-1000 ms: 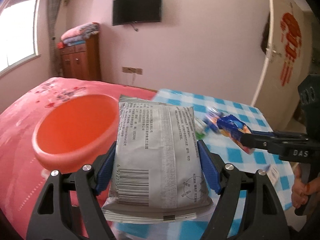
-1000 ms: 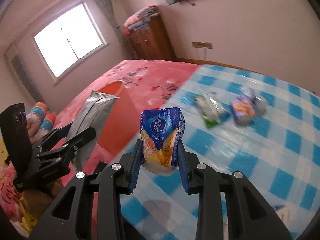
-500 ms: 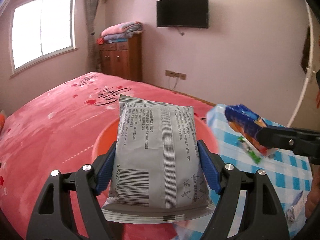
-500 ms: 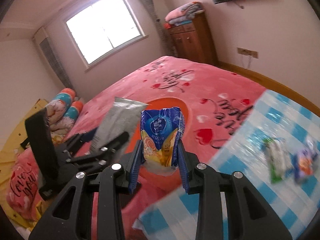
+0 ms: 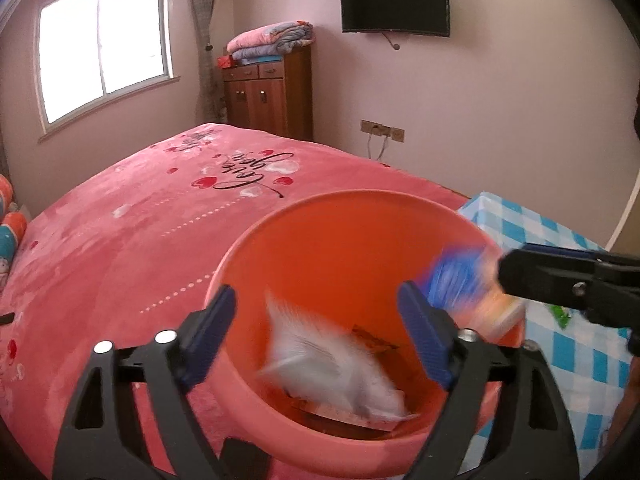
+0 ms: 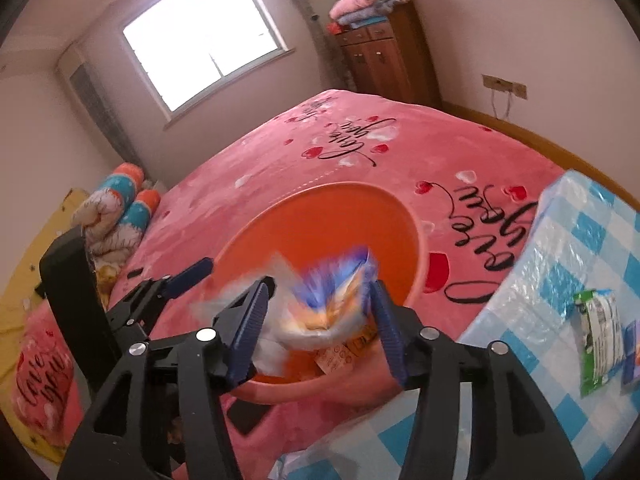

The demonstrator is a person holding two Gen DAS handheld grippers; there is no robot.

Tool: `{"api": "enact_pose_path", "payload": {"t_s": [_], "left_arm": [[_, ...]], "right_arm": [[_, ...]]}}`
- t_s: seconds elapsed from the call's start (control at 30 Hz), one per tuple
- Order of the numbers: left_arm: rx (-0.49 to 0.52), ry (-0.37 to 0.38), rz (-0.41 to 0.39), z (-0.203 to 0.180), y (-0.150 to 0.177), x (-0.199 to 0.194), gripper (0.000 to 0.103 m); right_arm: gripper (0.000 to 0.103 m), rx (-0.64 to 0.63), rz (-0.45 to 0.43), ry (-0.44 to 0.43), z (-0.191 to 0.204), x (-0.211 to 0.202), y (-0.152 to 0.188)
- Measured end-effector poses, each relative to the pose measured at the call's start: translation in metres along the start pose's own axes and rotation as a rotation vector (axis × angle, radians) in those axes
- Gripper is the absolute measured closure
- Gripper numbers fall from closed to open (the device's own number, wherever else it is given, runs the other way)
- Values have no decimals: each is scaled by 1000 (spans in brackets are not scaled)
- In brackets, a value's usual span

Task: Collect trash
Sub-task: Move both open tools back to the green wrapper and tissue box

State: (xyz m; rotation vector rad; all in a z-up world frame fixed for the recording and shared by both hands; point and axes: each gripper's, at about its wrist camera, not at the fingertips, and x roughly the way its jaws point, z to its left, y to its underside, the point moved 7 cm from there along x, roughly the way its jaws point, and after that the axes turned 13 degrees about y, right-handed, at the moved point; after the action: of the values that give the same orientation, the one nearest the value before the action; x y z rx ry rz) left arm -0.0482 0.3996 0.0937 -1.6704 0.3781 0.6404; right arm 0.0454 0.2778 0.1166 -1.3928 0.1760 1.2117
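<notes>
An orange basin (image 5: 320,236) (image 6: 320,216) sits on the pink bed. My left gripper (image 5: 320,338) hangs over its near rim with its jaws opening. The silver packet (image 5: 340,368) is blurred, free of the pads and dropping into the basin. My right gripper (image 6: 320,320) is also over the basin, jaws opening. The blue and orange snack bag (image 6: 332,300) (image 5: 468,288) is blurred between its pads and falling away. In the left wrist view the right gripper (image 5: 516,276) reaches in from the right. Paper scraps lie in the basin's bottom.
A table with a blue-checked cloth (image 6: 580,240) stands to the right; a green packet (image 6: 600,336) and a blue one (image 6: 632,348) lie on it. Pillows (image 6: 120,204) are at the bed's far left. A wooden cabinet (image 5: 268,92) stands by the wall.
Both grippers swung left from the table to above the basin. Both then opened, and the silver packet and the blue snack bag left their pads and are falling.
</notes>
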Motion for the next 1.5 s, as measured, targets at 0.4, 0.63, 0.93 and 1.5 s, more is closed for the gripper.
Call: {"api": "enact_pose_path", "payload": {"t_s": [0.4, 0.63, 0.93, 1.5], "left_arm": [[66, -30, -34, -26, -3, -15, 10], [114, -10, -44, -51, -3, -22, 9], [171, 21, -48, -83, 1, -29, 9], [267, 97, -47, -142, 13, -43, 8]], "right_arm": [[19, 63, -114, 139, -47, -46, 15], [19, 62, -142, 205, -63, -66, 29], [19, 69, -164, 275, -80, -88, 49], [11, 114, -197, 377, -112, -128, 85]]}}
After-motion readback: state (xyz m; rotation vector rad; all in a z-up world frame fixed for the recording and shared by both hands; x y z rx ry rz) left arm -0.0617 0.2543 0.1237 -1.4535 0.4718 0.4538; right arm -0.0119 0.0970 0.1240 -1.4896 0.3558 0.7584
